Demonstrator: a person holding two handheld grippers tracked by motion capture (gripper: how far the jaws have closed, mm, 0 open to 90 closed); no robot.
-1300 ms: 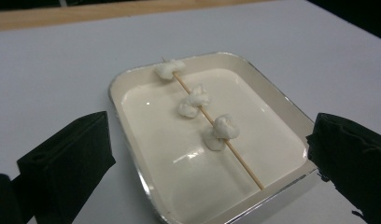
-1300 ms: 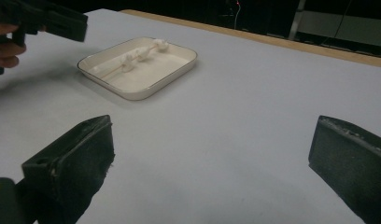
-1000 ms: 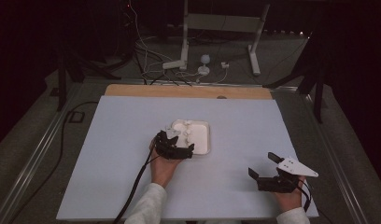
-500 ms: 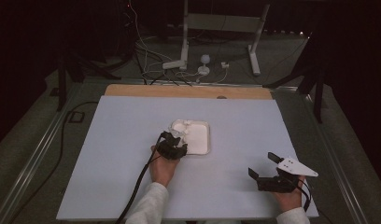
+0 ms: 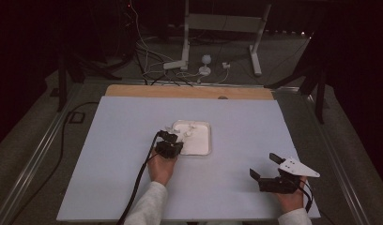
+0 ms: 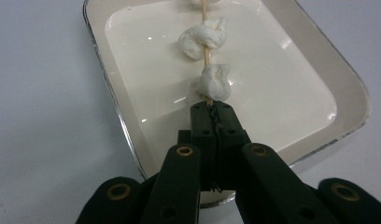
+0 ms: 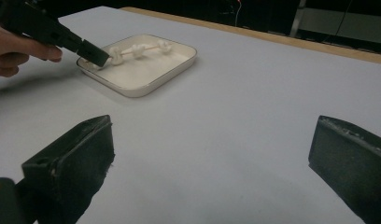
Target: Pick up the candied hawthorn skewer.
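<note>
A thin wooden skewer [image 6: 206, 52] carries several white marshmallows [image 6: 213, 82] and reaches out over a shallow white tray [image 6: 291, 79]. My left gripper [image 6: 212, 109] is shut on the skewer's near end, just inside the tray's near rim. In the high view the left gripper [image 5: 174, 140] sits at the tray's [image 5: 201, 146] left front corner, mid-table. From the right gripper view the skewer [image 7: 149, 48] runs level above the tray [image 7: 146, 77], and the left gripper [image 7: 96, 57] holds it. My right gripper [image 5: 265, 166] rests open near the table's front right, its jaws [image 7: 212, 128] wide apart with nothing between them.
The pale blue table top [image 5: 110, 140] has a wooden strip [image 5: 189, 92] along its far edge. Beyond it, on the dark floor, stand a white stand [image 5: 185, 33] and loose cables [image 5: 147, 75]. A black cable [image 5: 138, 183] trails from the left gripper toward the front edge.
The left gripper has shifted slightly at the tray's corner with the skewer still in it. The right gripper has stayed where it was.
</note>
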